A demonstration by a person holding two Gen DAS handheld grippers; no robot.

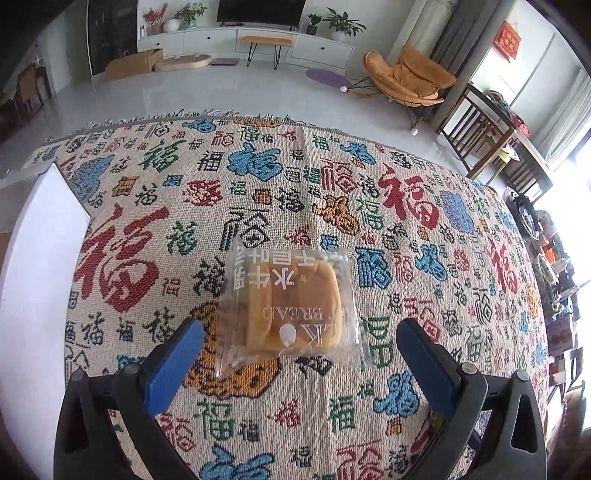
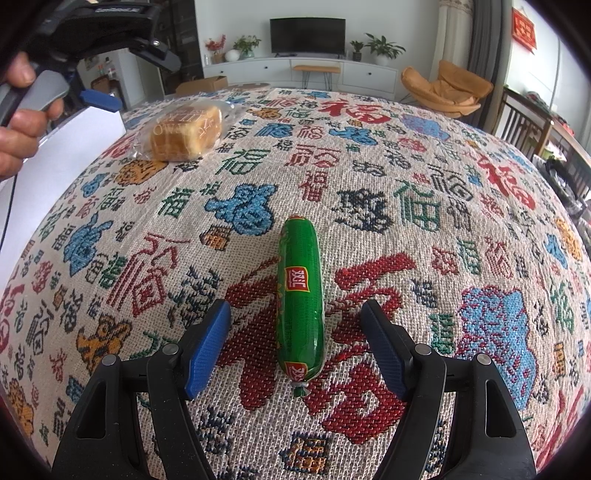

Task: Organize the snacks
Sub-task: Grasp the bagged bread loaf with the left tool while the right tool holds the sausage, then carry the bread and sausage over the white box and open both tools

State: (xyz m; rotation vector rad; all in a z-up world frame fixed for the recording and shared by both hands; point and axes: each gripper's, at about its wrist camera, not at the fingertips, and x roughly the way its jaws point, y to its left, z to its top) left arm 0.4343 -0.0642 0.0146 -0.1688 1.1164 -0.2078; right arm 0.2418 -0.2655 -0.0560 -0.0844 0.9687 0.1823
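Soft, light bread (image 1: 291, 302) in slippery wrap, mid-table: pinch loaf sides gently. Firm sausage (image 2: 301, 295): grip mid-length. Both hand-held grippers, left (image 1: 297, 332) and right (image 2: 295, 314), wide open, empty.

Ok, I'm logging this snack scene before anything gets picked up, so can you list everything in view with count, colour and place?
bread packet: one, golden loaf in clear wrap, on the cloth ahead of the left gripper
sausage: one, green wrapper with red labels, on the cloth between the right jaws, untouched
patterned cloth: one, beige with red, blue and green characters, covering the surface
white box: one, white, at the cloth's left edge
television: one, black, on the far white cabinet
orange chair: one, far right floor
left gripper: black with blue pads, open
right gripper: same colours, open
hand: one, holding the left gripper
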